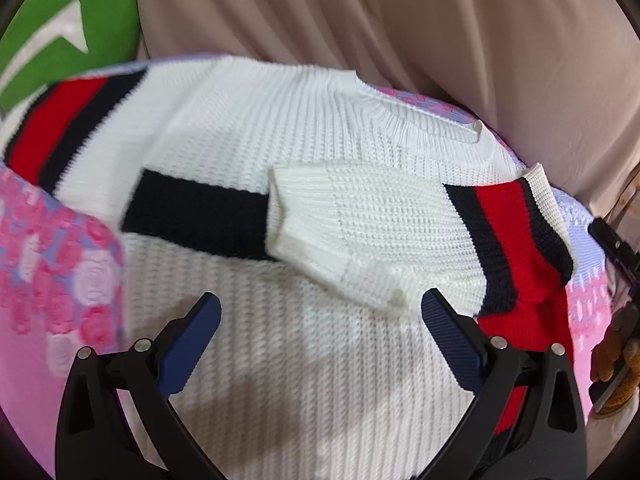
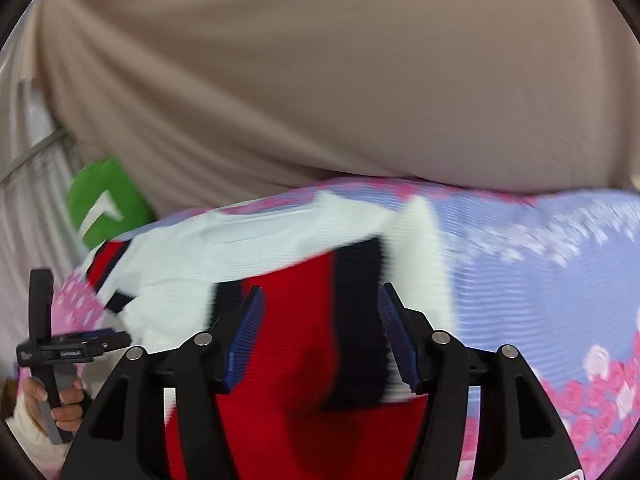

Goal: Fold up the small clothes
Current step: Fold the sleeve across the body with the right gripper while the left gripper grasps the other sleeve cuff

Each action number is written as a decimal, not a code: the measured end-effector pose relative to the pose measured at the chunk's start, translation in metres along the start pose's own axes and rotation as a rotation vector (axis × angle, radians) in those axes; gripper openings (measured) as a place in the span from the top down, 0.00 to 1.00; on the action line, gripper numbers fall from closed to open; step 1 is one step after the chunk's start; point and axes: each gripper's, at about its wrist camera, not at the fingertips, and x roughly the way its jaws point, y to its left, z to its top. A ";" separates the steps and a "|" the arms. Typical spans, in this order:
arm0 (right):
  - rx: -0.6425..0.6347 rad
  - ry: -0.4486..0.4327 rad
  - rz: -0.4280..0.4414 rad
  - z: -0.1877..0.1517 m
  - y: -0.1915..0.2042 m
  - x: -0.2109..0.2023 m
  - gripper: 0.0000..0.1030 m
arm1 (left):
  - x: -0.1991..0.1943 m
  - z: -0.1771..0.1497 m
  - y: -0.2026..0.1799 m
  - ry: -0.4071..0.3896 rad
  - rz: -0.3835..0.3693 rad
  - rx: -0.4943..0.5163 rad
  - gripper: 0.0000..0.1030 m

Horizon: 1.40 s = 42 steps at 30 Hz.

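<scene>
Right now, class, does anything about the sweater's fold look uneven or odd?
One sleeve is folded across the sweater chest, lying slanted; the other sleeve is spread out sideways, so the fold is lopsided. Nothing looks damaged.

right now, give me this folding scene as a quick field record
garment: white knit sweater with red and navy stripes, lying flat
surface: pink and lilac floral cover
folded sleeve: one sleeve lies across the chest, cuff toward the middle
other sleeve: striped sleeve spread out to the side, not yet folded
left gripper: open over the lower body, holding nothing
right gripper: open over the red and navy band, pads not pressing cloth
backdrop: beige curtain, green cushion
</scene>
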 end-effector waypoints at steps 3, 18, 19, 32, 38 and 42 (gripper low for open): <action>0.094 0.041 -0.045 0.007 -0.036 0.011 0.41 | 0.010 0.009 -0.009 -0.017 0.005 0.012 0.17; 0.195 -0.135 0.082 0.032 -0.051 0.018 0.91 | -0.068 0.077 -0.025 -0.339 0.043 0.090 0.93; 0.180 -0.060 0.025 0.028 -0.055 0.039 0.91 | -0.055 0.076 -0.020 -0.310 0.041 0.082 0.92; 0.125 0.080 -0.019 -0.022 -0.064 0.021 0.43 | 0.025 0.047 -0.008 -0.139 0.080 0.036 0.89; 0.064 0.165 -0.060 -0.039 -0.050 0.052 0.70 | 0.021 0.035 -0.015 -0.134 0.096 0.040 0.88; 0.102 0.002 -0.023 -0.021 -0.045 0.014 0.82 | 0.021 0.031 -0.009 -0.143 0.108 0.041 0.88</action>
